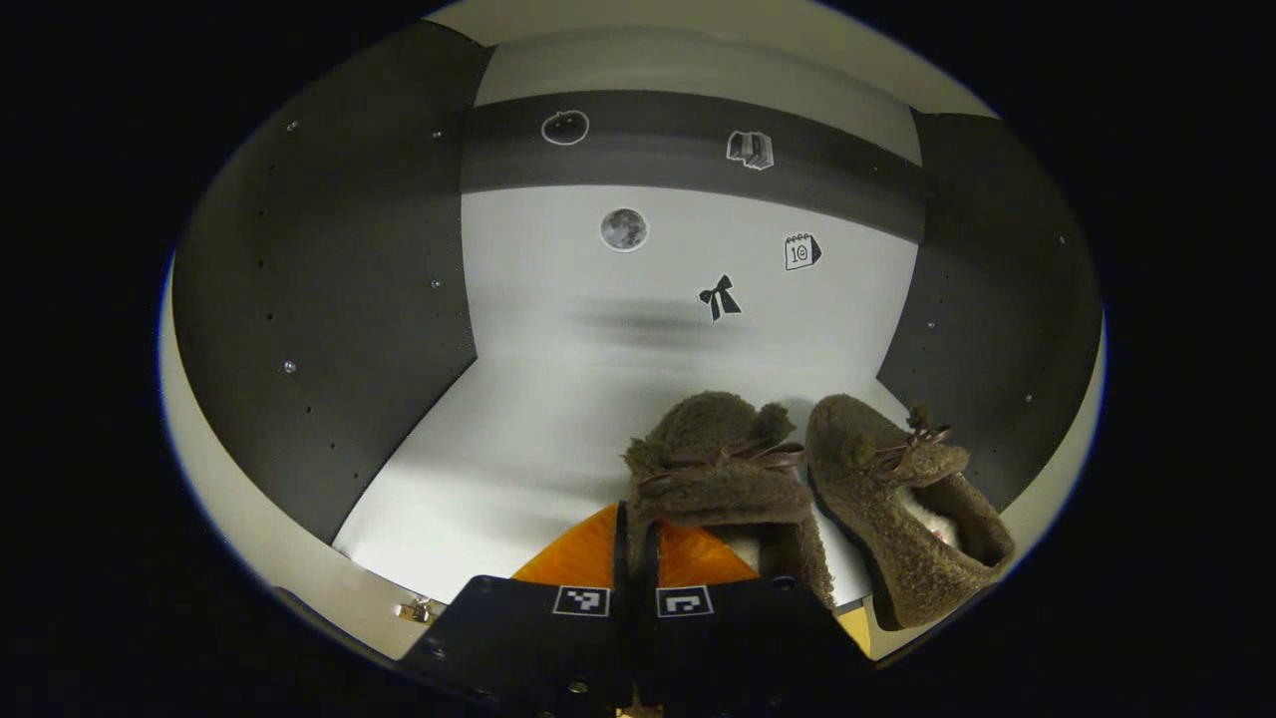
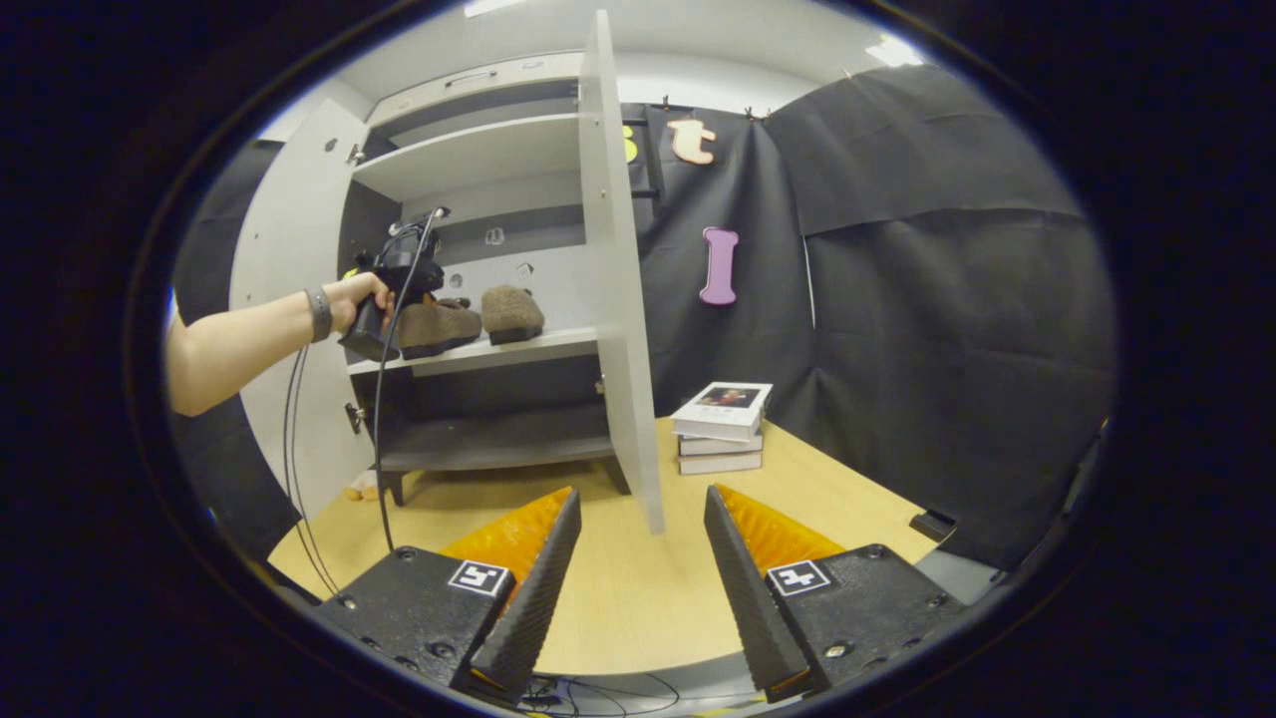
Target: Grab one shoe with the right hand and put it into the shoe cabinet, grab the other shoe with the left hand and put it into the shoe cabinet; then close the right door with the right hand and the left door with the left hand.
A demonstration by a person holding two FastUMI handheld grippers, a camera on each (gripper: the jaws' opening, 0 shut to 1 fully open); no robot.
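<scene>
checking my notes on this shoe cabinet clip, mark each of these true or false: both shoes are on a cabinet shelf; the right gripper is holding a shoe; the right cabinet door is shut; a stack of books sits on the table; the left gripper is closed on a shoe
1. Both shoes on a shelf: true. The left shoe and right shoe sit side by side on the shelf.
2. Right gripper holds a shoe: false. The right gripper is open and empty over the table.
3. Right door shut: false. The right door stands open.
4. Books on table: true, the stack of books.
5. Left gripper closed on a shoe: true. The left gripper pinches the left shoe's heel edge.

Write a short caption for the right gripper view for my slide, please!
The right gripper, open over the table, faces the open shoe cabinet where the left gripper places a shoe.
</scene>
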